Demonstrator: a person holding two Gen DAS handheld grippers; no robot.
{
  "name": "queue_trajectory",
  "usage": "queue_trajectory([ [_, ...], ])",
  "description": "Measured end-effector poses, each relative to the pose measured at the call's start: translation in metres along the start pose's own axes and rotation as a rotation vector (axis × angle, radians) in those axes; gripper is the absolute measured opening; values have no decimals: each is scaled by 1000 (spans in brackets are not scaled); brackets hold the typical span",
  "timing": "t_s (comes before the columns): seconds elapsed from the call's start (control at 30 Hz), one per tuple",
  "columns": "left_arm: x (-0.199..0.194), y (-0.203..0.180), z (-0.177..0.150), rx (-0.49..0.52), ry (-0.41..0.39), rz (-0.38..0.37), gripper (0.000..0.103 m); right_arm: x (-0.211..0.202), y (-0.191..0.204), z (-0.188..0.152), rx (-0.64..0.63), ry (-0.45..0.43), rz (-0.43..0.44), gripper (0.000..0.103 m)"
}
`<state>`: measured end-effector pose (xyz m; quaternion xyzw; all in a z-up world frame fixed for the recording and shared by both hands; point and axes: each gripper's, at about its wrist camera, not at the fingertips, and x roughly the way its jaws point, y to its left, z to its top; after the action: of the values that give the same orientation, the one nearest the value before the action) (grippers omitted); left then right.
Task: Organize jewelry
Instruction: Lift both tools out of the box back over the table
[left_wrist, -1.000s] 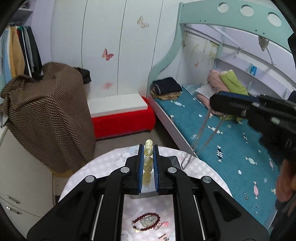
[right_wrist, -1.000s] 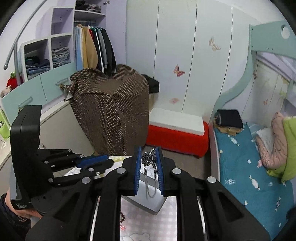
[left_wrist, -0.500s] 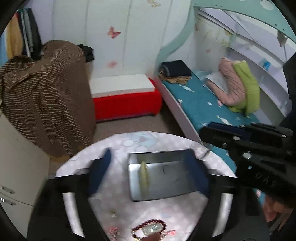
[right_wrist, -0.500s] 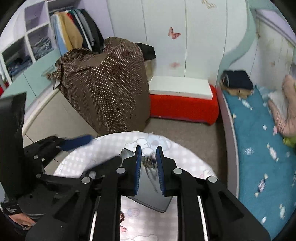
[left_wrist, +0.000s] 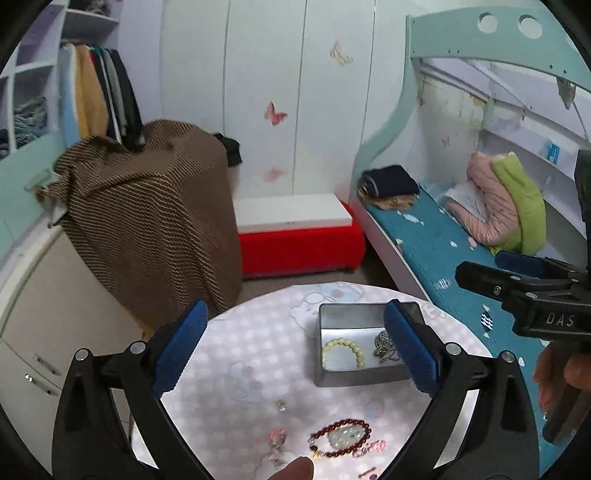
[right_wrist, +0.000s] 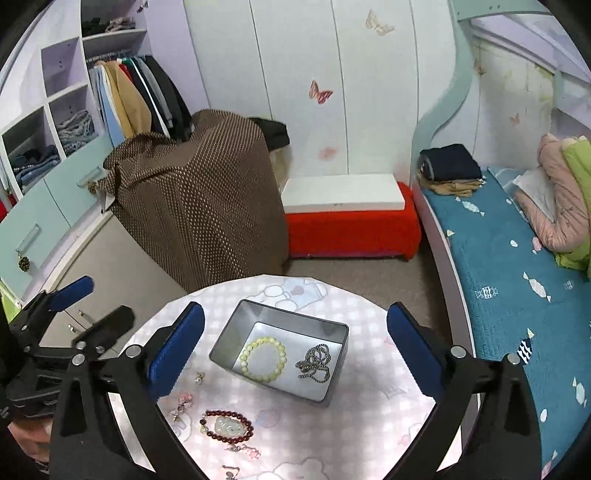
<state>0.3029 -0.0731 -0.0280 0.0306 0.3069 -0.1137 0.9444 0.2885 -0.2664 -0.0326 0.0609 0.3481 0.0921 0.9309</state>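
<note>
So far, 2 pieces lie inside the grey metal tin (right_wrist: 334, 369): a pale yellow bead bracelet (right_wrist: 263, 359) on its left half and a silver chain (right_wrist: 314, 363) bunched just beside it on the right. The 2 are close but apart. The tin stands open near the middle of the round surface (right_wrist: 369, 435), which wears a pink checked cloth.

Both tongs are spread wide and carry nothing. The left tongs (left_wrist: 295, 347) hover above the surface, facing the tin, with their blue pads on either side of the view. The right tongs (right_wrist: 295, 347) hang over the tin likewise, empty, jaws far apart.

Several things remain outside the tin. A dark red bead bracelet (right_wrist: 226, 424) with a pale green pendant at its middle lies on the cloth nearer the camera, well apart from the tin's front wall. To its left sits a small pink ornament (right_wrist: 183, 400), and above that a tiny earring-like piece (right_wrist: 200, 377), just off the tin's near left corner. A few smaller bits lie at the lower edge of the right wrist view, too small to name.

By this count the job looks somewhat under half finished: 2 items stowed, at least 3 waiting. The red bracelet seems the likeliest next pick, being the largest and easiest to pinch.
</note>
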Motion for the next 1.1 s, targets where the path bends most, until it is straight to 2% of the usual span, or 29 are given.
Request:
queue_trajectory([
  [0.53, -121, 8, -42, -23, -151, 48, 97, -88, 27, -51, -37, -169, -48, 95],
  [0.9, -171, 19, -90, -71, -195, 71, 98, -132, 42, -98, -43, -258, -74, 95],
  [1.1, -181, 25, -114, -97, -194, 91, 98, -130, 46, -127, -41, -236, -95, 95],
])
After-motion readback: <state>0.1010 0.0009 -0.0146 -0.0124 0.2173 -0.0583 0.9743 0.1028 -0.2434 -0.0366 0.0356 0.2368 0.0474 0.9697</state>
